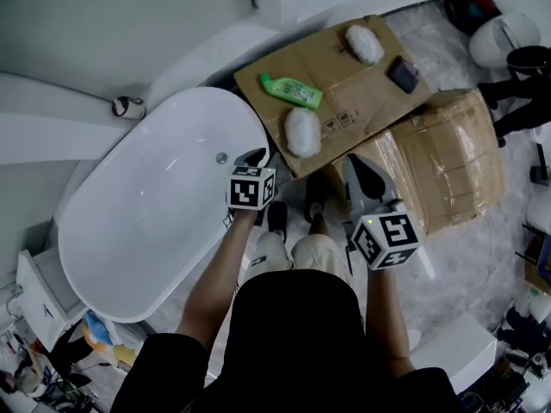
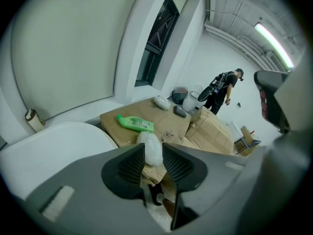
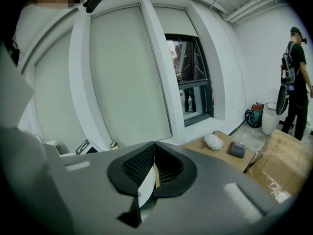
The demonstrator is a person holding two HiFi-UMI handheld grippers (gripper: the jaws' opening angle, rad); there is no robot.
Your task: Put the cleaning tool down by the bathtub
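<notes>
A white fluffy cleaning pad [image 1: 302,132] lies on the near corner of a flat cardboard box [image 1: 344,101], right beside the white bathtub [image 1: 146,213]. My left gripper [image 1: 252,157] hovers between the tub's end and that pad, apart from both. In the left gripper view its jaws [image 2: 152,148] stand apart with nothing gripped, and the pad [image 2: 149,153] shows beyond the gap. My right gripper [image 1: 357,169] hangs further right over the box edge. Its tips [image 3: 154,143] meet and hold nothing.
On the cardboard also lie a green bottle [image 1: 291,91], a second white pad [image 1: 364,44] and a dark block [image 1: 402,74]. A plastic-wrapped carton [image 1: 448,162] sits to the right. A person [image 3: 296,77] stands at the back near a white bucket [image 1: 499,37]. My feet stand below the grippers.
</notes>
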